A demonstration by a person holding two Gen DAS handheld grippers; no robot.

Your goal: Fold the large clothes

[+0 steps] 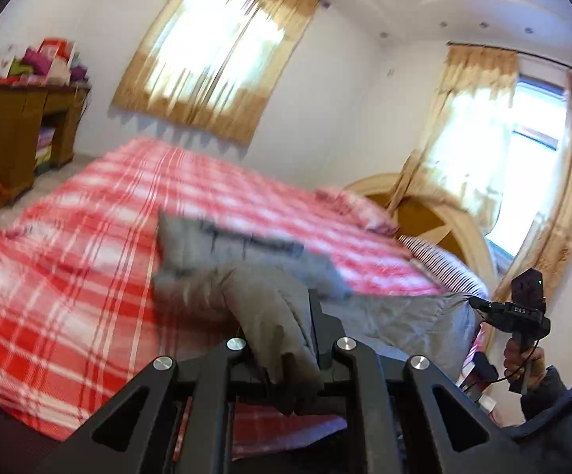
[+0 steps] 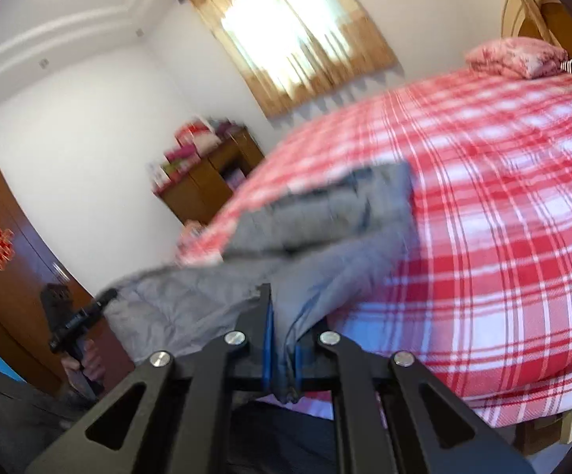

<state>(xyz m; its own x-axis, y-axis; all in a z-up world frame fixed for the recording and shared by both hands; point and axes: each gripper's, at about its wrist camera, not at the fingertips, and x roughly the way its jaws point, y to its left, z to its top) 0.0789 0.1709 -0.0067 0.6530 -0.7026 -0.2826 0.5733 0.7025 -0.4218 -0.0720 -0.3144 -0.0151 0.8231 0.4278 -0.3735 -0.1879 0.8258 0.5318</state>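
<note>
Both of your tongs are clamped on the grey garment, lifted over the bed.

Your left tongs (image 1: 286, 359) pinch a bunched fold of the grey garment (image 1: 246, 260), which hides their tips, so you cannot see how much cloth sits between them. Your right tongs (image 2: 282, 347) grip another edge of it, pressed between the blue pads (image 2: 269, 339). The rest of the garment trails onto the red plaid bedspread (image 1: 68, 276), smeared by blur, so its seams and shape are hard to read. Your hand (image 1: 522, 359) on the right tool is half cut off at the frame edge; a pink pillow (image 2: 518, 57) lies near the headboard (image 1: 436, 213).
</note>
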